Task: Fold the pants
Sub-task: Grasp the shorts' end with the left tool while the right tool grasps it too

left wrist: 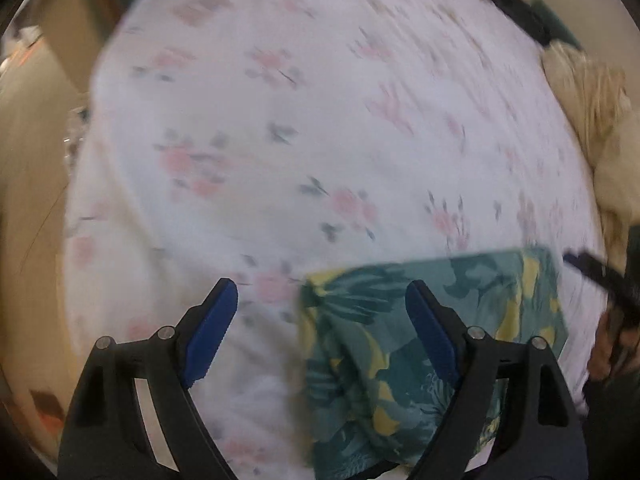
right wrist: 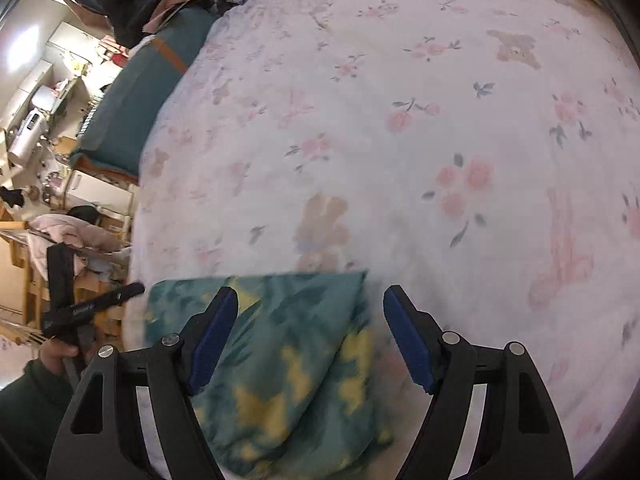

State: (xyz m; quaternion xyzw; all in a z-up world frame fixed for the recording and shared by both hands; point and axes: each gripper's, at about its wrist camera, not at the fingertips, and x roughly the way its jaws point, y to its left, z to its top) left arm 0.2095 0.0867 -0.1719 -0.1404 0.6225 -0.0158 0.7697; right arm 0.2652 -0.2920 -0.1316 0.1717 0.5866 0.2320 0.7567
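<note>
Left wrist view looks steeply down on a bed covered by a white sheet (left wrist: 320, 140) printed with pink flowers. The left claw (left wrist: 320, 320) stands wide apart, its blue pads (left wrist: 214, 332) pressing on nothing: one pad hangs over bare sheet, the other over the pants (left wrist: 400, 340), a folded bundle of teal fabric with yellow leaf patches. The bundle lies flat on the sheet near the bed's near edge. Cream fluffy bedding (left wrist: 588, 120) is bunched along the bed's right edge.

Right wrist view shows the same pants (right wrist: 288, 340) on the sheet (right wrist: 400, 120), close to the bed's left edge. The right claw (right wrist: 310, 328) is also spread wide, gripping nothing; its left pad hovers above the fabric and its right pad above bare sheet just beside the fold. At the picture's lower left a hand (right wrist: 60, 354) in a dark sleeve holds a black handle. A teal cushion (right wrist: 140, 100) sits beyond the bed's left edge. Both views are blurred.
</note>
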